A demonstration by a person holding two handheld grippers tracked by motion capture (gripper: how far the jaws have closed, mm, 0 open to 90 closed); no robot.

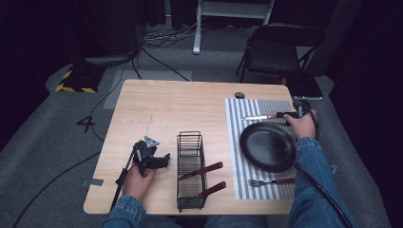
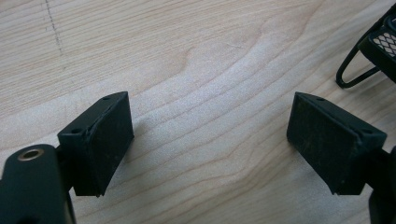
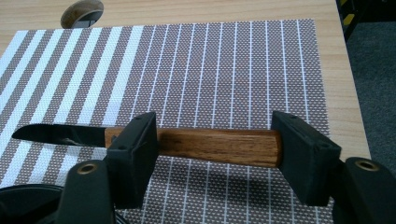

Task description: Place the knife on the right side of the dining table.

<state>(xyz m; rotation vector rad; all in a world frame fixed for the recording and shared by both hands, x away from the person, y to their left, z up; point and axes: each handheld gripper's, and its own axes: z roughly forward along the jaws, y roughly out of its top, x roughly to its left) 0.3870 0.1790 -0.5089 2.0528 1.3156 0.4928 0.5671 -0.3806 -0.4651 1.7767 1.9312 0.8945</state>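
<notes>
Your right gripper (image 3: 212, 154) stands spread around the knife (image 3: 196, 143), which lies on the striped placemat (image 3: 196, 70) at the black plate's (image 1: 267, 146) twelve o'clock, apparently set there as tableware. Your left gripper (image 2: 210, 140) rests spread over bare table (image 2: 187, 46).

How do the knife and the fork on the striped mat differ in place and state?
The knife lies beyond the black plate, the fork on its near side. The right gripper has its open jaws around the knife's handle; nothing is at the fork. Both have brown handles and lie flat on the striped mat.
</notes>
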